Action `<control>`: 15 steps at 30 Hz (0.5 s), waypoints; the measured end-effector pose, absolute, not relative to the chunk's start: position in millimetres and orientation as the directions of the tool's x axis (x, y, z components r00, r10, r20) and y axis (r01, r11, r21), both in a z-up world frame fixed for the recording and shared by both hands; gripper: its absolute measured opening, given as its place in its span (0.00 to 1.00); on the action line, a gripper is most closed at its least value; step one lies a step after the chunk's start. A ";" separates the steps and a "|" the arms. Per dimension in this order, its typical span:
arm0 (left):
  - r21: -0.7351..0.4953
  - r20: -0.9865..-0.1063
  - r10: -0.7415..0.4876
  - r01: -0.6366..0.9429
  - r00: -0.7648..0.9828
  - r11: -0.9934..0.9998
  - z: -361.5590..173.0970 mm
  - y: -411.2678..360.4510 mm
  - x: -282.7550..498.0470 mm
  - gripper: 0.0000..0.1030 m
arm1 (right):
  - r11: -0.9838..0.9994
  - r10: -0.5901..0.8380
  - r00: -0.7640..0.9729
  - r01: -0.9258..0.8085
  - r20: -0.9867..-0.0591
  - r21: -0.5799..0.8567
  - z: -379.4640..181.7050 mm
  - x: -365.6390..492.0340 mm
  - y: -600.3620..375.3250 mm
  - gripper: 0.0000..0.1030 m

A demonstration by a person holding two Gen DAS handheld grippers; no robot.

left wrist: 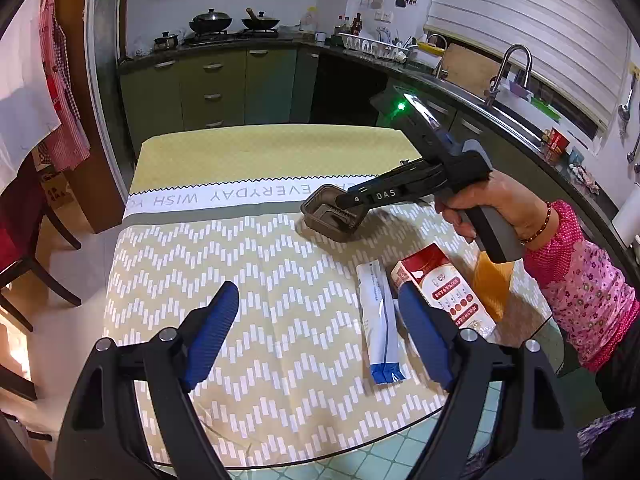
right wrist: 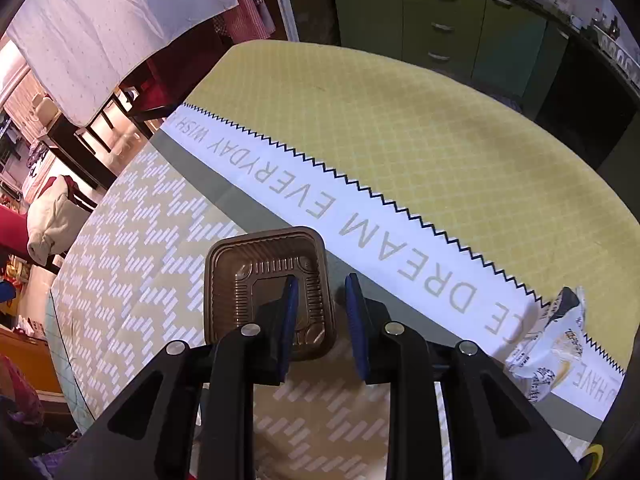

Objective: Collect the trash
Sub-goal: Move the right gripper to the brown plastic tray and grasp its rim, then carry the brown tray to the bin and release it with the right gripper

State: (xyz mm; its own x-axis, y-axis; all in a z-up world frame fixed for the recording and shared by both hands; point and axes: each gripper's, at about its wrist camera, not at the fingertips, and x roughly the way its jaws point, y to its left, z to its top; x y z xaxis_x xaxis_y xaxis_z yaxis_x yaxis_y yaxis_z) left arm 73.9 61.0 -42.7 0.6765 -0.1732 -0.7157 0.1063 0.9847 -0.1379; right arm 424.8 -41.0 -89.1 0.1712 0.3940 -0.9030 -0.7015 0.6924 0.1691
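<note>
A brown plastic tray (right wrist: 232, 280) sits on the tablecloth; it also shows in the left wrist view (left wrist: 320, 218). My right gripper (right wrist: 322, 312) is open, its jaws straddling the tray's right wall, one finger inside and one outside. In the left wrist view the right gripper (left wrist: 344, 210) reaches onto the tray. My left gripper (left wrist: 320, 316) is open and empty above the table's near part. A white-and-blue sachet (left wrist: 380, 320) and a red-and-white carton (left wrist: 444, 288) lie beside its right finger. A crumpled white wrapper (right wrist: 548, 344) lies at the right.
An orange packet (left wrist: 492, 288) lies under the right hand. The table (left wrist: 260, 148) has a yellow and chevron cloth. Chairs (left wrist: 24, 240) stand at the left. Green kitchen cabinets (left wrist: 212, 84) and a sink counter (left wrist: 508, 116) are behind.
</note>
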 end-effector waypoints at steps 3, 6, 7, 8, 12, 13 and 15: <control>-0.138 -0.717 -0.178 0.113 0.674 0.984 -42.3 59.3 75.0 0.75 | 0.695 0.390 0.163 -0.698 -0.906 0.174 -95.0 424.4 -37.9 0.22; -0.136 -0.718 -0.181 0.120 0.672 0.983 -42.1 56.1 74.8 0.75 | 0.694 0.378 0.160 -0.700 -0.912 0.165 -100.8 423.2 -32.3 0.06; -0.136 -0.719 -0.182 0.120 0.671 0.983 -42.9 56.2 74.9 0.75 | 0.696 0.378 0.162 -0.699 -0.912 0.164 -100.5 422.0 -32.1 0.06; -0.136 -0.721 -0.181 0.120 0.669 0.983 -43.0 55.4 75.3 0.75 | 0.698 0.381 0.161 -0.696 -0.910 0.169 -100.0 421.5 -32.5 0.06; -0.135 -0.723 -0.182 0.122 0.667 0.983 -43.0 53.9 75.9 0.75 | 0.714 0.410 0.177 -0.673 -0.895 0.195 -89.0 421.9 -44.6 0.06; -0.134 -0.723 -0.182 0.123 0.667 0.983 -43.0 53.5 75.3 0.75 | 0.718 0.424 0.180 -0.664 -0.888 0.209 -83.9 422.4 -49.6 0.06; -0.132 -0.721 -0.181 0.125 0.669 0.983 -42.0 53.1 74.8 0.75 | 0.721 0.449 0.183 -0.652 -0.874 0.233 -75.0 421.3 -56.7 0.06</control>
